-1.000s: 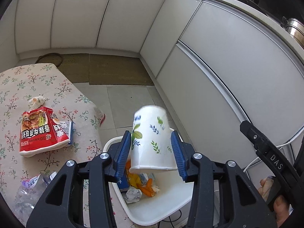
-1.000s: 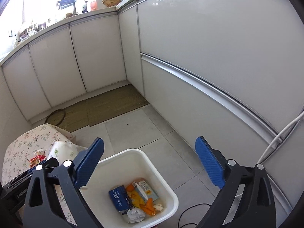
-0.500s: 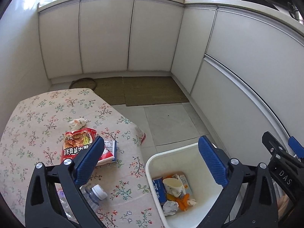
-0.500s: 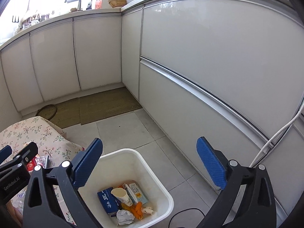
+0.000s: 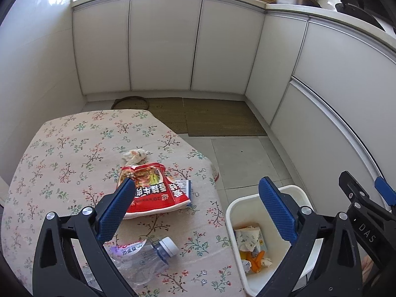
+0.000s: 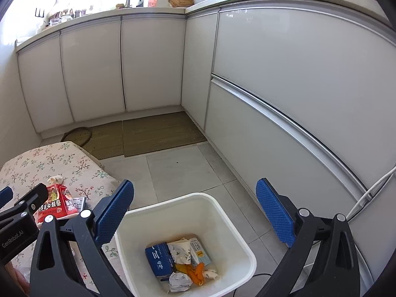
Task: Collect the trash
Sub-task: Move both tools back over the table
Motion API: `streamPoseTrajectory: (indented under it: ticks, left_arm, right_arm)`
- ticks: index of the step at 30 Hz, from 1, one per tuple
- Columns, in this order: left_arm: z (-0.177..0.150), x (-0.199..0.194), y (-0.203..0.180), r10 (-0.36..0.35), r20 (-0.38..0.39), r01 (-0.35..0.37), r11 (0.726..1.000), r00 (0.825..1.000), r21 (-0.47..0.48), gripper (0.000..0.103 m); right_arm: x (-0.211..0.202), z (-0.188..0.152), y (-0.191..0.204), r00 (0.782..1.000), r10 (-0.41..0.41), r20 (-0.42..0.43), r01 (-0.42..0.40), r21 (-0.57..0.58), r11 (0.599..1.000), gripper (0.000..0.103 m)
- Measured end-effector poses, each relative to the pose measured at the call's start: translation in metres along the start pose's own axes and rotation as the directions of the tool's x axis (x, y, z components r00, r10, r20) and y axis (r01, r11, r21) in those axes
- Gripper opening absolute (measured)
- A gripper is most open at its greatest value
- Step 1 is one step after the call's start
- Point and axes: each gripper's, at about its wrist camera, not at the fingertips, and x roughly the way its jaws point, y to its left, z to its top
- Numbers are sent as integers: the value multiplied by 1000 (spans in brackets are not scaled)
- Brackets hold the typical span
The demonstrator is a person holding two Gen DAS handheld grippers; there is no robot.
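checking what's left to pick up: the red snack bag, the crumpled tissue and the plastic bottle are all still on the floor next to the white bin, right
Not quite. The red snack bag, the crumpled tissue and the plastic bottle are still uncollected, but they lie on the table with the floral cloth, not on the floor. The white bin stands on the floor beside that table. The left wrist view shows it.

Floral-clothed table [image 5: 74, 148] bears red packet [image 5: 153, 190], crumpled tissue [image 5: 135, 155], plastic bottle [image 5: 143, 259] (lying sideways).
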Motion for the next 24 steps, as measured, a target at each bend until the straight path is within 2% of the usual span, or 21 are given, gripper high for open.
streamPoseTrajectory:
  ticks: [17, 24]
  left_arm:
    - [1, -15, 100, 123, -18, -125, 984, 992, -131, 96]
    - [-4, -22, 151, 170, -43, -175, 963, 984, -206, 96]
  right_arm:
    - [-2, -1, 101, 991, 132, -13, -133, -104, 986, 96]
    - [11, -8, 150, 975, 205, -90, -216, -136, 967, 96]
